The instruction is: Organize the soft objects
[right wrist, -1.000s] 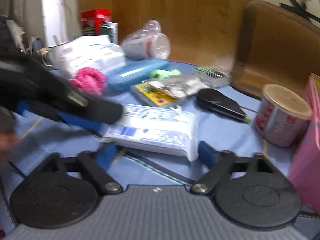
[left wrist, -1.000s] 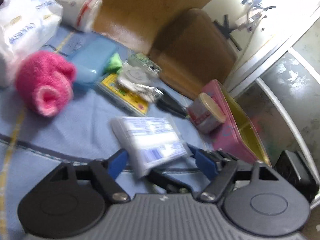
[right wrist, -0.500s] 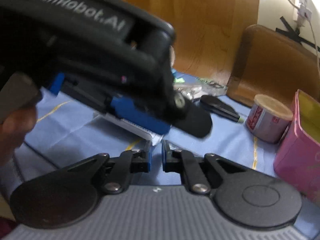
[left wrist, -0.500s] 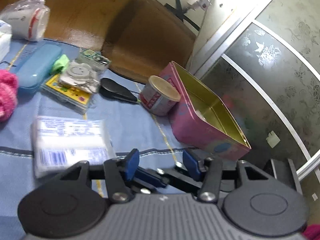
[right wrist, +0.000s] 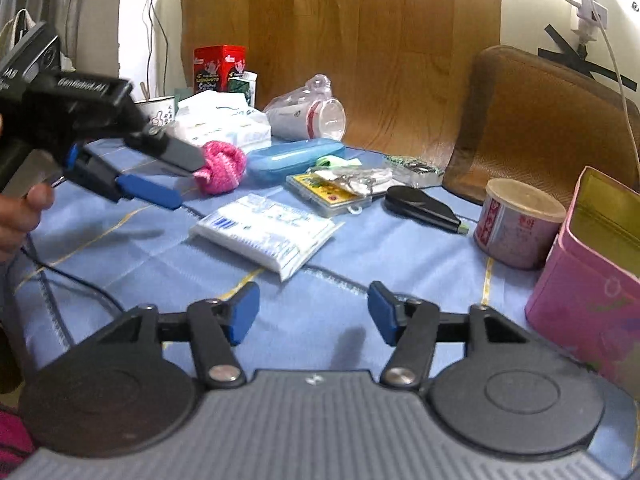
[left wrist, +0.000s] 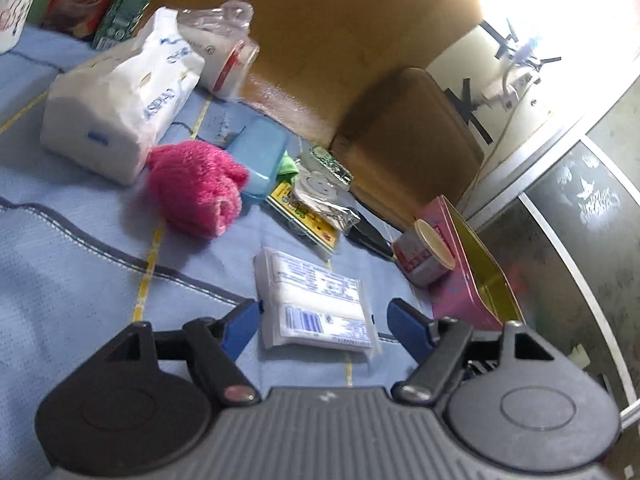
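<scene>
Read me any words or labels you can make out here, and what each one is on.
"GenRobot.AI": on the left gripper body, partly blurred.
"ASPAD", roughly: on the big white tissue pack.
Flat white packet, red box, round tin: print too blurred to read.

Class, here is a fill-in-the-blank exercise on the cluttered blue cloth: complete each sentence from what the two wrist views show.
1. The fluffy rolled cloth beside the big tissue pack is ____ in colour.
2. The flat tissue packet lies on a ____ tablecloth.
3. The round can stands next to an open ____ tin box.

Missing words: pink; blue; pink
</scene>
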A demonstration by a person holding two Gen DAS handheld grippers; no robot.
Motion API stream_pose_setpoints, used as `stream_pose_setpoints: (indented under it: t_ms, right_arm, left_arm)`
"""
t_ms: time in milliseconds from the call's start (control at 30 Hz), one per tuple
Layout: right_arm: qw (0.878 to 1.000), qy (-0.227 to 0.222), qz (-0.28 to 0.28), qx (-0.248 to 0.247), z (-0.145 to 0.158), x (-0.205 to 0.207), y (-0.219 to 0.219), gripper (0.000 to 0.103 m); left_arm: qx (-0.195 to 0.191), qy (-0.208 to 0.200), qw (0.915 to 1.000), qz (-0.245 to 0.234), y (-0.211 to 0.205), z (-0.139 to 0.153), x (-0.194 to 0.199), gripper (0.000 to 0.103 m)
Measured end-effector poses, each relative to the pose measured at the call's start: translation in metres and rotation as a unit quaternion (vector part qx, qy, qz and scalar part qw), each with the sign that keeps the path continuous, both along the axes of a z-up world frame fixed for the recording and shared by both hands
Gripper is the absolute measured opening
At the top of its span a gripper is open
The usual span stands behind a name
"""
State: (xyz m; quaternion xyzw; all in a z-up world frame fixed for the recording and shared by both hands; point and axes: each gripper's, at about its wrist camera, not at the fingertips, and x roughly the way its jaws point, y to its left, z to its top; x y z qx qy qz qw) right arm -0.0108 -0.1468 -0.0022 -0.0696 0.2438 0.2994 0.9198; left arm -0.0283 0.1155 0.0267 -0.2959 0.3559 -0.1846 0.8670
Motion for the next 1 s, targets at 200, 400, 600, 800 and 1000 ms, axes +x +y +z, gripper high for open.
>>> stream_pose_setpoints:
  t_ms: [200, 400, 600, 800, 1000]
  right_arm:
    - [1.0, 0.02, 0.016, 0.003, -0.002, 0.014, 0.009, 0.067]
    - [0.998, 0.043, 0.043, -0.021, -0.006, 0.037, 0.037, 0.072]
    - [0.999, 0.022, 0.031, -0.013, -0.005, 0.033, 0.047, 0.015]
    - [1.0, 0.015, 0.005, -0.021, -0.004, 0.026, 0.04, 0.007]
    - [1.0, 0.007, 0.011, -0.027, -0.005, 0.018, 0.036, 0.005]
  left_arm:
    - [0.021, 0.006, 0.9991, -0.037, -0.017, -0.009, 0.026, 0.078]
    - [0.019, -0.002, 0.9992, -0.036, -0.019, -0.02, 0.045, 0.079]
    - [-0.007, 0.006, 0.9916, -0.129, -0.048, -0.021, 0.037, 0.046]
    - [0.046, -0.01, 0.9889, -0.141, -0.076, -0.012, 0.029, 0.046]
    - [0.039, -0.013, 0.9908, -0.129, -0.065, -0.012, 0.021, 0.05]
